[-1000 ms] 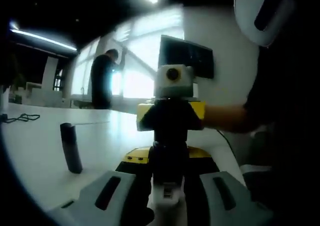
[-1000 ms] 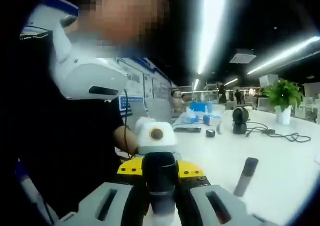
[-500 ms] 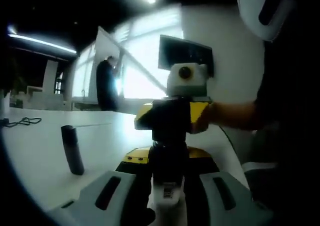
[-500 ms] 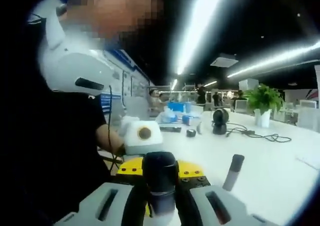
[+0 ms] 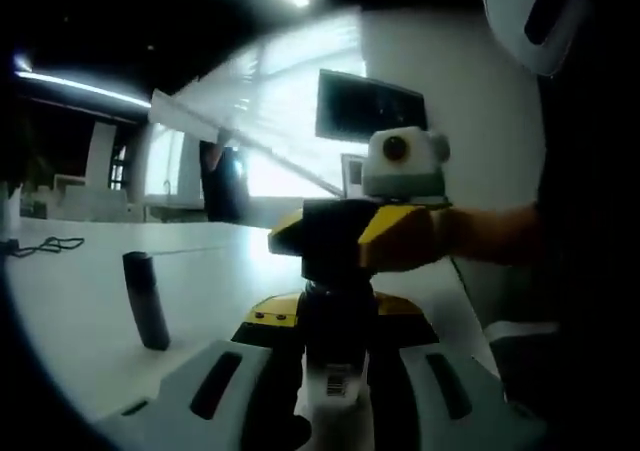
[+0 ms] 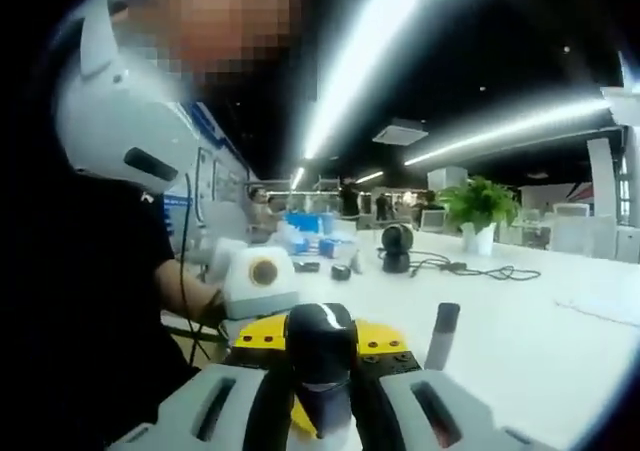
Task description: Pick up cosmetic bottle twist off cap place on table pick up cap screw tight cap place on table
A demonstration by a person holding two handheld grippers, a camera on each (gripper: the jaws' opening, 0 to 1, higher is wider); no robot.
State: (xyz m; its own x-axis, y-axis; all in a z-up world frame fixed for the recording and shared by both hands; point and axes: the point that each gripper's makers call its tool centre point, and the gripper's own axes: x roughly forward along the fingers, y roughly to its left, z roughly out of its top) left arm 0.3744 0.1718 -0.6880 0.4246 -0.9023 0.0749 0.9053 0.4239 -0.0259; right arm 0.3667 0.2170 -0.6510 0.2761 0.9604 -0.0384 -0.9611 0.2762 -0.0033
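Bottle (image 5: 336,371) pinched upright between left gripper (image 5: 335,386) jaws, held off the white table (image 5: 80,311) so its top can turn. Dark cap (image 6: 320,346) clamped between right gripper (image 6: 320,391) jaws, seemingly gripped for twisting. Farther out, standing upright on the table, a dark tube (image 5: 146,299). Beyond, a potted plant (image 6: 478,211).

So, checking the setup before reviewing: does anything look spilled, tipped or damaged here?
Nothing stands out. Both grippers hold the cosmetic bottle between them, a dark tube stands upright on the white table, and no spill shows.
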